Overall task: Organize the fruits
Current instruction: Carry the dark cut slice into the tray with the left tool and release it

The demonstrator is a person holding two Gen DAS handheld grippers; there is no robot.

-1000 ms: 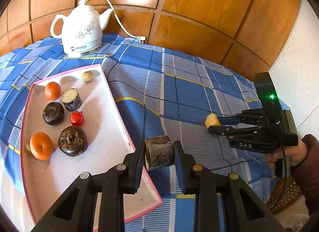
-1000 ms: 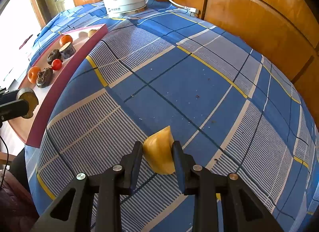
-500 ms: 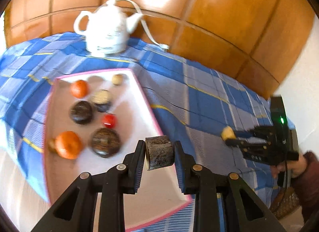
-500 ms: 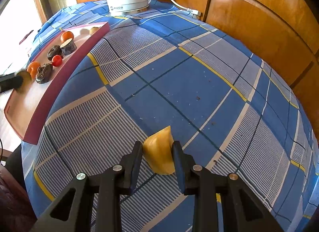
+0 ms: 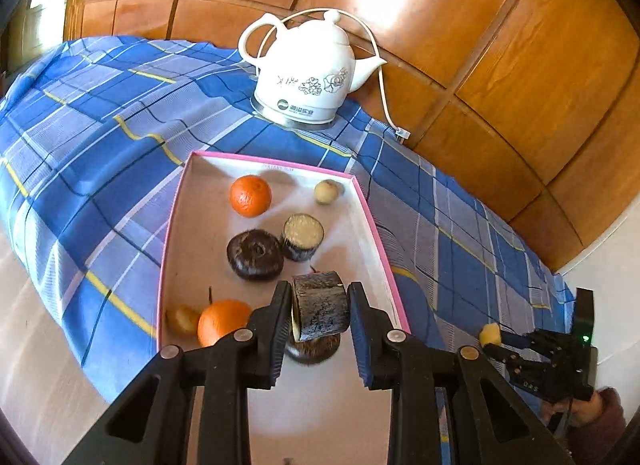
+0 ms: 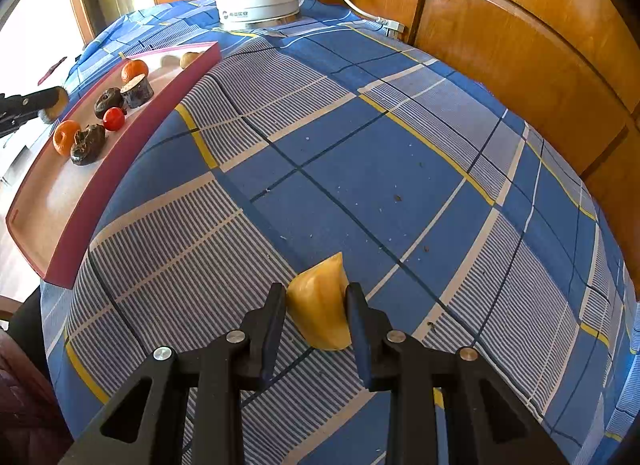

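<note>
While the left gripper [image 5: 319, 311] hangs over the pink-rimmed tray [image 5: 176, 201], its two fingers are clamped on a dark, bark-skinned cylinder piece [image 5: 320, 309], pinched from both sides and held clear above the tray floor. Directly beneath that piece sits a dark round fruit [image 5: 314, 349], mostly hidden. Ahead of the fingers lie a dark brown fruit [image 5: 255, 253] and, touching it, a cut stump with a pale top [image 5: 303, 237]; farther ahead an orange [image 5: 250, 195] and a small tan fruit [image 5: 326, 191]. To the left of the fingers, a second orange [image 5: 222, 319] sits just beside a small yellowish fruit [image 5: 182, 319]. Beyond the tray stands a white kettle [image 5: 308, 73] on the blue plaid cloth [image 5: 100, 113].

Over on the right, the right gripper [image 6: 317, 307] is squeezed onto a yellow wedge [image 6: 320, 305], low over the cloth, with the tray well off to its left. A red cherry tomato [image 6: 113, 119] shows there too.
</note>
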